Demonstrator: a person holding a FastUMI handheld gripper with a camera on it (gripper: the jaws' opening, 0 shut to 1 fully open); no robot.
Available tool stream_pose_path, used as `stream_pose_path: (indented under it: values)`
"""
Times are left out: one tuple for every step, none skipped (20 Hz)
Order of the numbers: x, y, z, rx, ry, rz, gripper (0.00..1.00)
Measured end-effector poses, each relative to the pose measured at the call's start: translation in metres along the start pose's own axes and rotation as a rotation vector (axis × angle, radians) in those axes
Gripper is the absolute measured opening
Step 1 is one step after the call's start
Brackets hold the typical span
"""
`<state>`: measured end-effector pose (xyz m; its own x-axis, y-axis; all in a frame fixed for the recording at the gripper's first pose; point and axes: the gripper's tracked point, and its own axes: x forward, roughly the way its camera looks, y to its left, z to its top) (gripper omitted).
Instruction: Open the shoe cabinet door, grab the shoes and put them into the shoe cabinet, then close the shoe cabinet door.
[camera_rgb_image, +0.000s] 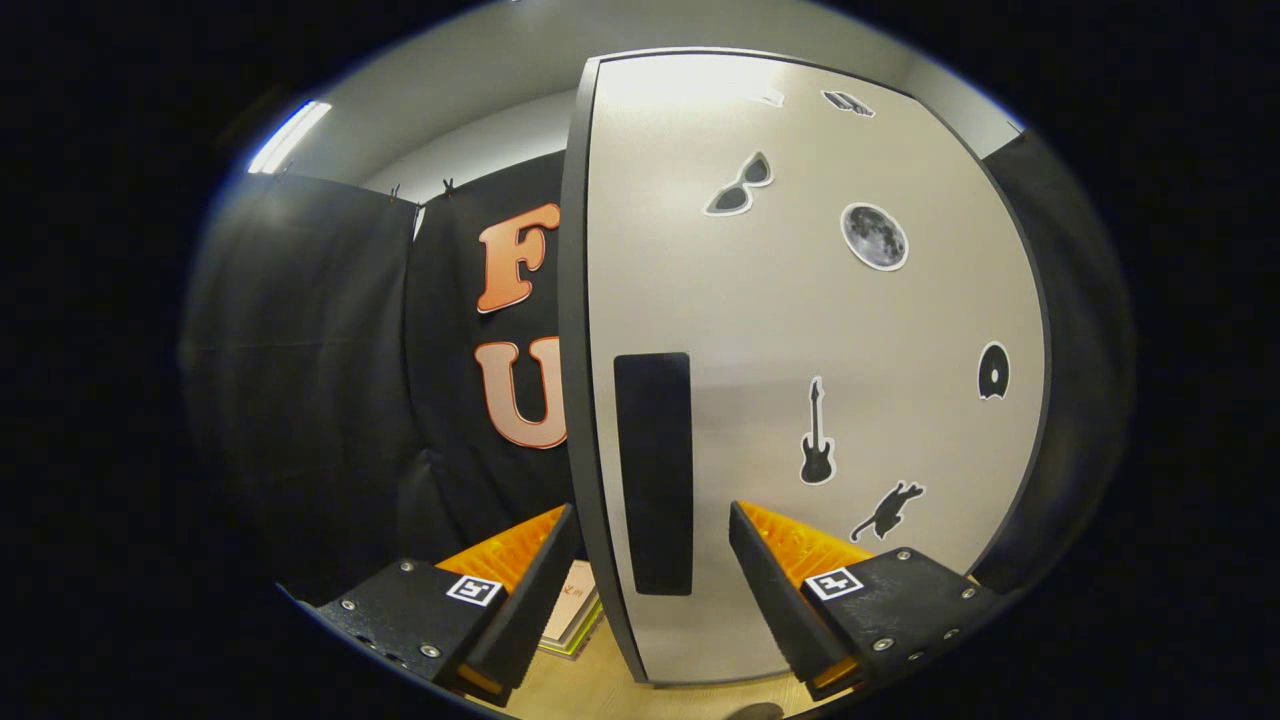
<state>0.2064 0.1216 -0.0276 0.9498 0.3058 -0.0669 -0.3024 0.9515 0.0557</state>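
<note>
The shoe cabinet door is a pale panel with a dark rim, standing close in front of me. A tall black handle strip runs near its left edge. My gripper is open and straddles that edge. One finger sits left of the door's rim. The other finger lies against the door's face, right of the handle. A gap shows between each finger and the handle strip. The door's rim seems to stand slightly proud, but I cannot tell how far the door is open.
Black cloth hangs behind and to the left of the door. A light wooden surface lies below the fingers, with a flat pale card or booklet on it beside the door's lower edge. Small dark stickers dot the door's face.
</note>
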Motion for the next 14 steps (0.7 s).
stream_pose_path:
  values:
    - [0.0034, 0.0005, 0.0015, 0.004, -0.006, 0.004, 0.92]
    - [0.0051, 0.0007, 0.0027, 0.010, -0.011, 0.007, 0.89]
    - [0.0076, 0.0018, 0.0038, 0.014, -0.015, 0.014, 0.85]
    - [0.0083, 0.0012, 0.0056, 0.017, -0.021, 0.011, 0.82]
    - [0.0094, 0.0006, 0.0059, 0.015, -0.022, 0.004, 0.74]
    - [0.0098, -0.0026, 0.0063, 0.004, -0.024, -0.008, 0.70]
    - [0.0107, -0.0069, 0.0057, -0.004, -0.020, -0.025, 0.60]
    - [0.0106, -0.0075, 0.0044, 0.002, -0.014, -0.030, 0.55]
    - [0.0118, -0.0055, 0.0019, 0.017, -0.002, -0.028, 0.43]
    - [0.0108, -0.0048, 0.0029, 0.024, -0.003, -0.028, 0.39]
    - [0.0105, -0.0045, 0.0027, 0.023, -0.001, -0.023, 0.38]
    - [0.0100, -0.0051, 0.0033, 0.016, -0.003, -0.020, 0.38]
    - [0.0095, -0.0045, 0.0039, 0.020, -0.002, -0.022, 0.38]
    - [0.0085, -0.0055, 0.0027, 0.029, 0.001, -0.030, 0.37]
